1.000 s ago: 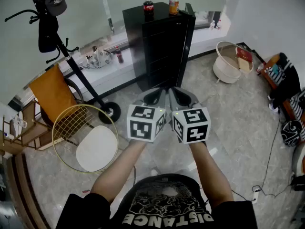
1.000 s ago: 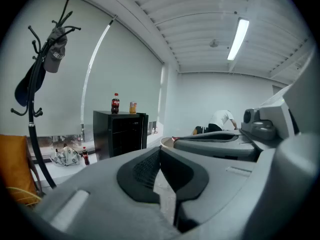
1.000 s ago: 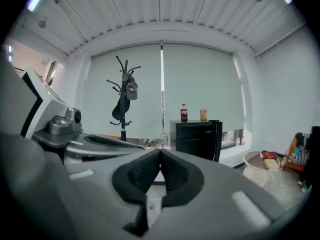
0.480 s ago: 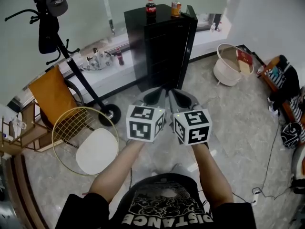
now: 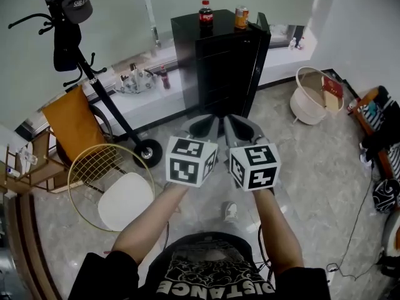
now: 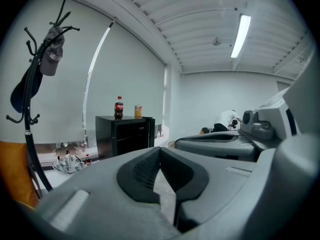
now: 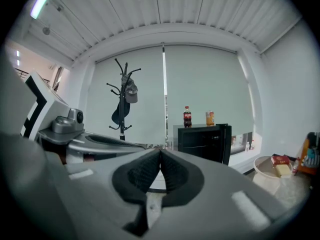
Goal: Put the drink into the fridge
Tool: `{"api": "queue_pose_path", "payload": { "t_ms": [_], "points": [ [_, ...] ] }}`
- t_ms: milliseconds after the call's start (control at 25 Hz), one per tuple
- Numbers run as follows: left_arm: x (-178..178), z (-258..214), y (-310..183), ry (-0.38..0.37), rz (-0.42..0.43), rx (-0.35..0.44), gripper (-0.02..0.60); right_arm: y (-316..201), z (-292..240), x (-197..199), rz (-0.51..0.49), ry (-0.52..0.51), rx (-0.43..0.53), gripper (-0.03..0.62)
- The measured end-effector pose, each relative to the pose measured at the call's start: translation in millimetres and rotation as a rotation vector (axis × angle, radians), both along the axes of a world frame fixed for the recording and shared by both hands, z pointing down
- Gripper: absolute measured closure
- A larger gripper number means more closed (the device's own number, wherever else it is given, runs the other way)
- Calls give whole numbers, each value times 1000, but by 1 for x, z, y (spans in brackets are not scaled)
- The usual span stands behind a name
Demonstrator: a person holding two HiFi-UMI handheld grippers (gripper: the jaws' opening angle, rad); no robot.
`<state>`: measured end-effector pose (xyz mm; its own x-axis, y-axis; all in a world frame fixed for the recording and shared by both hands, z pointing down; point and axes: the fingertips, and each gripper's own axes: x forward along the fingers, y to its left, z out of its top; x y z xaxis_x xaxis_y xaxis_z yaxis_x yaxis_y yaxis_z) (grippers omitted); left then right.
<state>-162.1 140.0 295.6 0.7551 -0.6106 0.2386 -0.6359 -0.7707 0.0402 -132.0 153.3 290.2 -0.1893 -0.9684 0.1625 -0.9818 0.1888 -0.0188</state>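
left gripper [image 5: 204,125] jaws pressed together, empty | right gripper [image 5: 240,127] likewise | cola bottle [image 5: 205,11] and can [image 5: 241,17] upright atop fridge [image 5: 219,67], well ahead, higher | bottle lines up with left, can with right

Grey right gripper [image 7: 160,155] has its jaws pressed together, empty. Beyond them, a dark plastic cola bottle [image 7: 187,118] and orange can [image 7: 210,118] sit atop the small black fridge [image 7: 202,143].
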Motion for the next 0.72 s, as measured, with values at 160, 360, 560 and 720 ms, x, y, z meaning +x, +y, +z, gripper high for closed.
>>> {"api": "queue_pose_path", "payload": {
  "t_ms": [160, 360, 560, 720],
  "points": [
    [22, -6, -30, 3, -34, 4, 577, -28, -4, 21, -39, 0, 8, 592],
    [61, -7, -60, -1, -67, 1, 577, -59, -3, 59, -82, -5, -10, 592],
    [90, -9, -90, -11, -121, -4, 577, -90, -6, 89, -141, -4, -16, 592],
    [112, -11, -107, -25, -153, 1, 577, -108, -6, 110, -181, -6, -17, 592]
  ]
}}
